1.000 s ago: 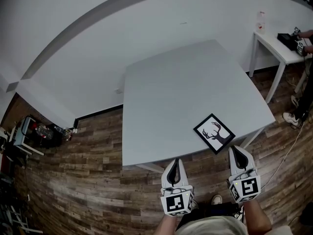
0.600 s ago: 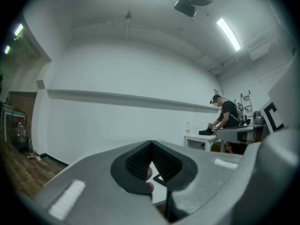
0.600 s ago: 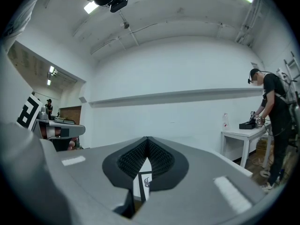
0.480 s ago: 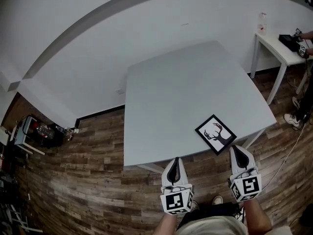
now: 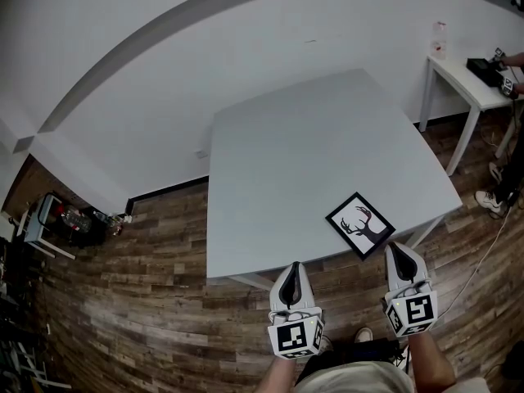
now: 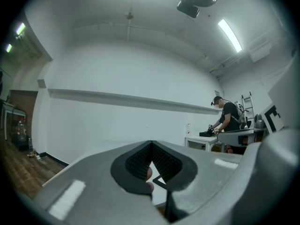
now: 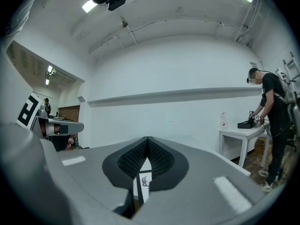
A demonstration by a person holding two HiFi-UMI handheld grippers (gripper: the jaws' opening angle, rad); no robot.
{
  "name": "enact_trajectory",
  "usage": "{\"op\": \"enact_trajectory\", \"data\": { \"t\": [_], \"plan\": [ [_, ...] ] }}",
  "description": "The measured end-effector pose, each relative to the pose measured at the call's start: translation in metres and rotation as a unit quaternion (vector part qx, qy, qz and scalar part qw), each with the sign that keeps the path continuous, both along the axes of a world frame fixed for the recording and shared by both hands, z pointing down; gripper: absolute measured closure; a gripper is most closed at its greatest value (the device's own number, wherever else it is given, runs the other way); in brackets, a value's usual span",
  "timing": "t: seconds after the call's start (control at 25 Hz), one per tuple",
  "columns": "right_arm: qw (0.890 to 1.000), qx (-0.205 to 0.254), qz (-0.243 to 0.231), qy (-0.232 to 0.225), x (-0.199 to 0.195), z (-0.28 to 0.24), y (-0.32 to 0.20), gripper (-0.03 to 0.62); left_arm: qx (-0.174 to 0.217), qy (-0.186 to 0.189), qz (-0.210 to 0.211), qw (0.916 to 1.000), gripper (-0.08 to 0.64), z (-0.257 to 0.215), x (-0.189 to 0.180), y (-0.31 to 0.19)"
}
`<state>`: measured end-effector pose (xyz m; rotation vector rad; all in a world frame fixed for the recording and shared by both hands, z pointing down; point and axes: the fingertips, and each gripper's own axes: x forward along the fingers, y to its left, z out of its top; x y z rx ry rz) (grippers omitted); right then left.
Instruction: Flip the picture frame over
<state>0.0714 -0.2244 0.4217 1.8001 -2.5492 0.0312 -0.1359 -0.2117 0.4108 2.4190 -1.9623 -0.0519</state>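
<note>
Head view: the picture frame (image 5: 359, 225) lies flat, deer side up, by the counter's (image 5: 286, 154) near right edge, with open counter stretching behind it. The left tongs (image 5: 292, 268) and right tongs (image 5: 395, 250) hover just off that edge.
Left gripper view: jaws together, gripping nothing.
Right gripper view: jaws together, empty, with the frame beyond the tips.

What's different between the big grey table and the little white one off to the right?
The grey table is broad and close; the white table is narrow and farther off. The grey table carries only a picture frame near its front right corner; the white table carries a bottle and a black device. Both stand on wood floor.
</note>
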Motion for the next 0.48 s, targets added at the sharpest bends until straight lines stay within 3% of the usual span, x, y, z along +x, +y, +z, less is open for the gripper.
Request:
{"op": "enact_trajectory", "data": {
  "t": [0.48],
  "plan": [
    [1.000, 0.002, -0.002, -0.002, 0.0048, 0.0015, 0.0004, 0.571, -0.002, -0.002, 0.004, 1.0000, 0.560, 0.0039, 0.0063, 0.0014]
  ]
}}
